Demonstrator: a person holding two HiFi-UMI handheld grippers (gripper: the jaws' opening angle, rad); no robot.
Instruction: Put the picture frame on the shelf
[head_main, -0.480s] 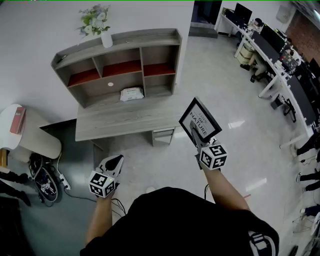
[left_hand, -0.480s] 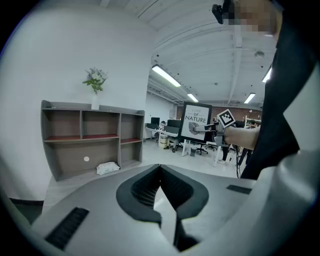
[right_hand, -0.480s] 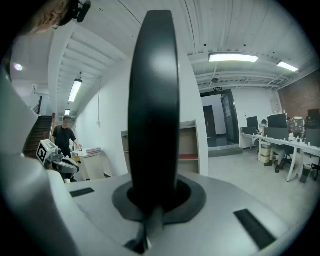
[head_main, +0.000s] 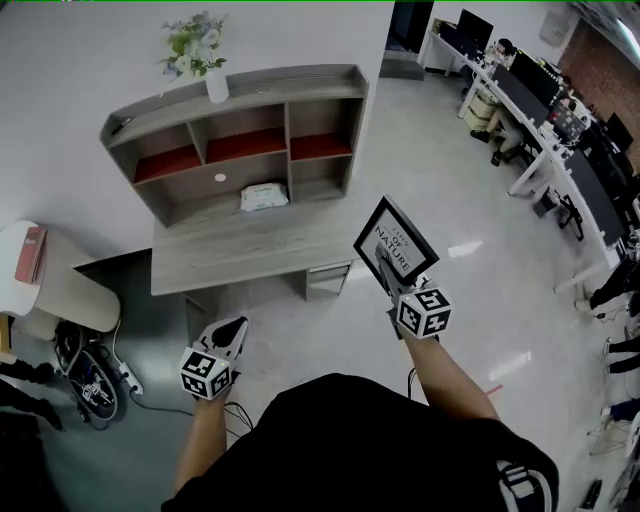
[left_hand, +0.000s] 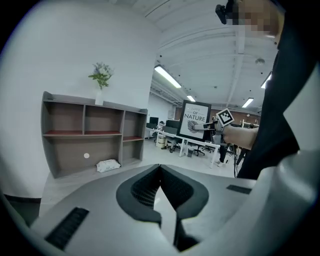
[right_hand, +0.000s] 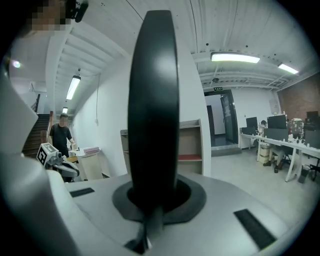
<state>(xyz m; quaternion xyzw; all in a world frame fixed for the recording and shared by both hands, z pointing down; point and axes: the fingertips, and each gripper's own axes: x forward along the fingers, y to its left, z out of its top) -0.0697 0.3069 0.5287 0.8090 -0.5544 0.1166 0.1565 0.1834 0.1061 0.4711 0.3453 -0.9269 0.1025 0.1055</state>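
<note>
The right gripper (head_main: 384, 262) pinches the picture frame (head_main: 400, 240), whose dark edge hides much of the shelf (head_main: 250, 85) in the right gripper view. The left gripper (head_main: 233, 328) has its jaws pressed together, empty.

Vase (head_main: 216, 85) atop shelf (head_main: 300, 84), wipes pack (head_main: 264, 196) inside

Picture frame (head_main: 397, 243): black border, white print with dark lettering, tilted in the air over the floor, lower edge clamped in the right gripper (head_main: 388, 268), well apart from the grey shelf (head_main: 260, 85), red-based upper compartments, standing on the worktop (head_main: 240, 250) against the wall.
</note>
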